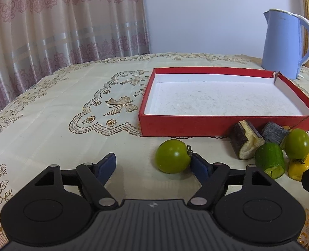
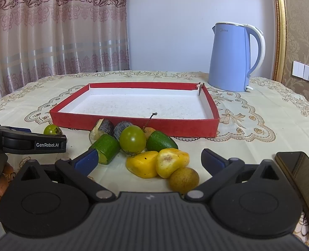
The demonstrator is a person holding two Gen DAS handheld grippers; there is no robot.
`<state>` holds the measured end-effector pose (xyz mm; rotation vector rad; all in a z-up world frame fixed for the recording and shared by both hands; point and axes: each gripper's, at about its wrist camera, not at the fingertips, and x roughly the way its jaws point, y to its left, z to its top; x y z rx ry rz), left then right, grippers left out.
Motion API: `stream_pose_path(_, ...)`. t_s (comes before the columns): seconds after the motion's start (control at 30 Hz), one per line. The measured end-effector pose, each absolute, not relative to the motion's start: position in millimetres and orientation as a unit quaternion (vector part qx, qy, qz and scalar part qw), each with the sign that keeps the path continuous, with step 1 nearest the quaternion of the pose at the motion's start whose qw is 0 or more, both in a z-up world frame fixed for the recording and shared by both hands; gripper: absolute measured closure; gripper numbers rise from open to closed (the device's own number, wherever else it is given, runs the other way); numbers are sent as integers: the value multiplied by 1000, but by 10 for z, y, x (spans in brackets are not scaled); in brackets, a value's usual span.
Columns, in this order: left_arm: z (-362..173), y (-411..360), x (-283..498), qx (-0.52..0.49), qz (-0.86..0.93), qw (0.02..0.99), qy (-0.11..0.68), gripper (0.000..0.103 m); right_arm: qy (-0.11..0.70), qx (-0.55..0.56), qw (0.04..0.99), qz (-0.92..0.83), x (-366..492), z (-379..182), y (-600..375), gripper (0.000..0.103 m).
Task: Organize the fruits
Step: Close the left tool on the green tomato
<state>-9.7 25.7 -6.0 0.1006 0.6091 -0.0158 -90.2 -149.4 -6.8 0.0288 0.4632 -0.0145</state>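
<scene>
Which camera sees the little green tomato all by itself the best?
The left wrist view: the lone green tomato sits big and close, touching one finger of the left gripper. The right wrist view shows it small and far, partly behind that gripper.

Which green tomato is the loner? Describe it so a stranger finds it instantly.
Find the red tray on the table. Along its near wall sits a fruit pile; the lone tomato lies apart at the tray's left corner, between the left gripper's fingers, touching no other fruit.
</scene>
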Motion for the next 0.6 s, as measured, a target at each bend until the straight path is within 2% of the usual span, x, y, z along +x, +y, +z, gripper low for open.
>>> stream_pose_path(0.23, -62, 252, -89, 50, -8, 952, 301, 26, 229, 14, 973, -7, -900, -70, -1491, 0)
stream_pose_path(0.27, -63, 255, -89, 47, -13, 953, 300, 31, 229, 14, 973, -7, -902, -71, -1489, 0)
stream_pose_path(0.3, -63, 259, -89, 43, -23, 953, 300, 45, 229, 14, 973, -8, -901, -73, -1489, 0)
stream_pose_path(0.33, -65, 267, -87, 38, -32, 953, 300, 53, 228, 14, 973, -8, -901, -76, -1489, 0)
stream_pose_path(0.43, -63, 275, -95, 32, -32, 953, 299, 68, 227, 14, 974, -8, -906, -73, -1490, 0)
stream_pose_path(0.6, -62, 280, -105, 29, -33, 954, 298, 70, 199, 18, 980, 21, -1007, -47, -1517, 0)
